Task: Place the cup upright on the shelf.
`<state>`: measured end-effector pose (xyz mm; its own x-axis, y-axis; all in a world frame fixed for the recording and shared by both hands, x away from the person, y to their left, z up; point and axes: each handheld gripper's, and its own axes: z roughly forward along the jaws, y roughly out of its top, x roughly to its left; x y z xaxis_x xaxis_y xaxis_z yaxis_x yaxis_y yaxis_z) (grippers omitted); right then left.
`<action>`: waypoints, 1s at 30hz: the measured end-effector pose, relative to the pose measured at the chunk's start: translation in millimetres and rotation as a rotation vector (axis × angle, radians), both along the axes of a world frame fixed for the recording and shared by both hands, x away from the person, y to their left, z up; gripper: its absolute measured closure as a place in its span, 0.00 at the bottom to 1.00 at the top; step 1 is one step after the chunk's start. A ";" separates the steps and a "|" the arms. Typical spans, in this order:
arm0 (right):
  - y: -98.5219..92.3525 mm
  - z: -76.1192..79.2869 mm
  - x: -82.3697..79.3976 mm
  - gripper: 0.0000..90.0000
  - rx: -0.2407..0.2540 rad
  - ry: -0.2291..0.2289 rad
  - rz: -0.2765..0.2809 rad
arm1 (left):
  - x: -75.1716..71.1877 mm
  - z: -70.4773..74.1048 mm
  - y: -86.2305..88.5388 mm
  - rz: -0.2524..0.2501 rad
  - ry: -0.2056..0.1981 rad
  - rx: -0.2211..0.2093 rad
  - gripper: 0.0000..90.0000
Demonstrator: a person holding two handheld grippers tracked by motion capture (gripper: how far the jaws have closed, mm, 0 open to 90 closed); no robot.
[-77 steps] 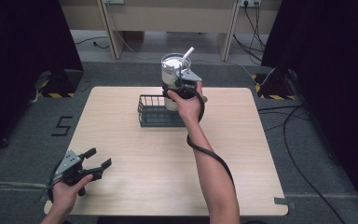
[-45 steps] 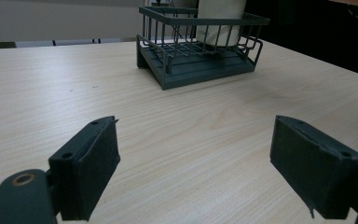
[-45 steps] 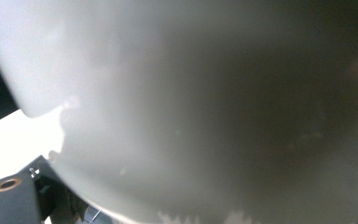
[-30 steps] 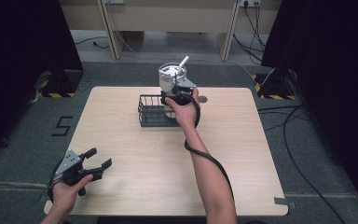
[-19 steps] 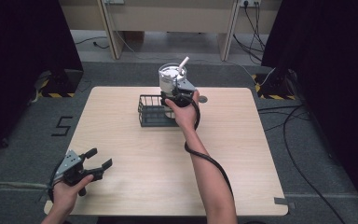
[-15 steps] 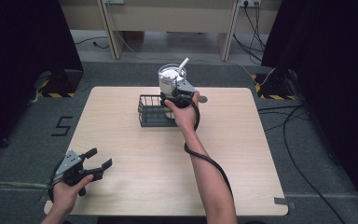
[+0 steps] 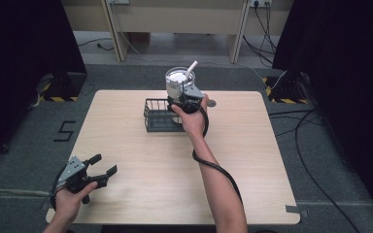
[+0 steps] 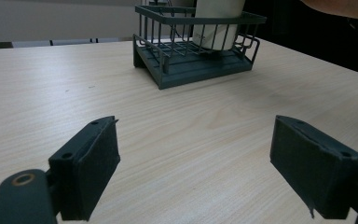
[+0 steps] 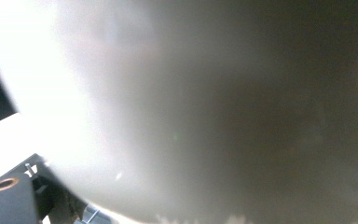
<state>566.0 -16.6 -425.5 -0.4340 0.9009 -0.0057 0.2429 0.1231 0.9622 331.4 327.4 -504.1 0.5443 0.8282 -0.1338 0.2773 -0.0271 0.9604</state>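
Observation:
A white cup (image 7: pixel 177 81) with a white straw (image 7: pixel 192 66) stands upright in the right rear part of a dark wire basket (image 7: pixel 156 119) at the back middle of the table. My right gripper (image 7: pixel 184 94) is shut on the cup's near side. In the right gripper view the cup's wall (image 9: pixel 191 107) is very close and blurred. My left gripper (image 7: pixel 105 164) rests open at the table's near left corner, with nothing between its fingers. The left gripper view looks between the wide-apart jaws at the basket (image 8: pixel 191 70) with the cup (image 8: pixel 214 23) inside it.
The wooden table (image 7: pixel 252 160) is bare around the basket. The right gripper's cable (image 7: pixel 213 167) lies along the forearm. Loose cables (image 7: pixel 315 145) run over the floor to the right, and black curtains hang on both sides.
My right gripper has carried the cup a little nearer and left, from behind the basket down into its right rear part. The left gripper has stayed put.

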 end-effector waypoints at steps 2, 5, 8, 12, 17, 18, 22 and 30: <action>-0.2 0.3 -0.9 0.11 -0.001 -0.002 -0.002 | 0.0 0.0 -0.1 0.000 0.000 0.000 0.16; -0.4 -0.4 -2.7 0.11 0.002 -0.004 -0.006 | 0.0 0.0 -0.3 -0.001 0.000 0.000 0.16; -0.8 -1.1 -4.4 0.11 0.006 -0.008 -0.011 | 0.0 0.0 -0.2 0.000 0.000 0.000 0.16; -0.8 -1.1 -6.2 0.11 0.009 -0.011 -0.018 | 0.1 0.0 -0.2 -0.001 0.000 0.001 0.16; -0.7 -1.0 -7.9 0.11 0.009 -0.013 -0.025 | 0.1 0.0 -0.1 0.000 0.000 0.001 0.16; -0.8 -1.1 -8.6 0.11 0.008 -0.016 -0.027 | 0.1 -0.1 -0.1 0.000 0.000 0.001 0.16; -0.7 -1.8 -10.9 0.11 0.008 -0.022 -0.036 | 0.0 0.0 -0.2 -0.001 0.000 0.001 0.16; -1.5 -1.4 -14.0 0.11 0.011 -0.020 -0.035 | 0.2 0.0 0.0 0.000 0.000 0.001 0.16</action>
<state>552.0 -18.1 -426.9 -0.4023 0.9155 -0.0041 0.2280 0.1045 0.9680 331.6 327.4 -504.2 0.5438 0.8286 -0.1330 0.2778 -0.0282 0.9602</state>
